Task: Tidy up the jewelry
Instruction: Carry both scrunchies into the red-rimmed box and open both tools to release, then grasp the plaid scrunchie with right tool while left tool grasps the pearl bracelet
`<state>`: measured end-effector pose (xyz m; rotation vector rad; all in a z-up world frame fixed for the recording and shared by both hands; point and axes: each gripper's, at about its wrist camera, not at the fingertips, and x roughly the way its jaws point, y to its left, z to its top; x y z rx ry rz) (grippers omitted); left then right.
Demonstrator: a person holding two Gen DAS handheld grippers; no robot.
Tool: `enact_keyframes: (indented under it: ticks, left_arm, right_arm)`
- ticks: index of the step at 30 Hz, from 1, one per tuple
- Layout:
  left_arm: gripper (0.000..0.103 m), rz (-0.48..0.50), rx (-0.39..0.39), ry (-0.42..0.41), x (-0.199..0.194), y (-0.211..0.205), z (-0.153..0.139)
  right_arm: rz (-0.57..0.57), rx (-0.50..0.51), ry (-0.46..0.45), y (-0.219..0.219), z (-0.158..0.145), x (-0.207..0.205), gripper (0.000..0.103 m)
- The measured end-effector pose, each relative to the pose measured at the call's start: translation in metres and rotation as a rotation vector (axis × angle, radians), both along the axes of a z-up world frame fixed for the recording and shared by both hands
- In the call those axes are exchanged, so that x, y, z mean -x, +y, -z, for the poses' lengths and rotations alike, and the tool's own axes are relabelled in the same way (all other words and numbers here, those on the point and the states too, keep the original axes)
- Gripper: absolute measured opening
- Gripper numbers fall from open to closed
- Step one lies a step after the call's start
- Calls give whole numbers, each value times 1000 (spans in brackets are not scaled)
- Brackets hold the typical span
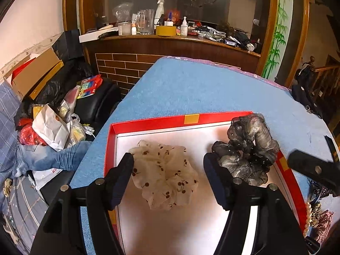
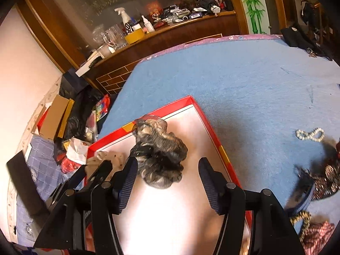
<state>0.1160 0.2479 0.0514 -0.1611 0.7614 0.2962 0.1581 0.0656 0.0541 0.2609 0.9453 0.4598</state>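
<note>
— Both claws are seen spread wide and gripping nothing: the left claw (image 1: 167, 165) is held over the tray, the right claw (image 2: 167, 170) likewise.

— And the biggest thing down there?

— The blue-covered worktop (image 1: 191, 89), on which the red-walled white tray (image 1: 148, 122) is laid.

— What's been placed in it?

— A cream scrunchie with dark cherry spots (image 1: 165, 176) is seen lying on the tray floor between the left claw's fingers, untouched. A grey-black scrunchie (image 1: 248, 146) is rested against the tray's right side, just beside the left claw's right finger; from the right wrist it is seen close ahead of the right claw's left finger (image 2: 127, 176).

— Outside the tray?

— A heap of hair pieces (image 2: 325, 178) and a pearl string (image 2: 310, 135) are spotted on the cloth, right of the tray.
</note>
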Motion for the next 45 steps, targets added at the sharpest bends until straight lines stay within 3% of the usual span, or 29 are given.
enact_keyframes:
  ticks: [9,14,21,32,39,45]
  left_arm:
    - [68,4,-33,-92,16,-9,-18]
    - [70,29,-95,-154,26,-25,-29]
    - [75,99,-180,-225,42,-58,-38]
    - [76,171,-263,-259,55,-97,-38]
    - [78,218,-268,-260,59,-111,-35]
    - [78,321,-171,-212,64,-118,-36]
  right_arm:
    - [-8,-90,-12,-31,-1,52,66]
    - [13,-120,-15,-58,2,77,66]
    - [50,-72,-67,-90,-3,106,67]
    - [110,-31,-115,-142,-6,141,68]
    - [215,-16,-147,-191,-9,162,70]
    - [327,-29,-119,-240,4,174,71]
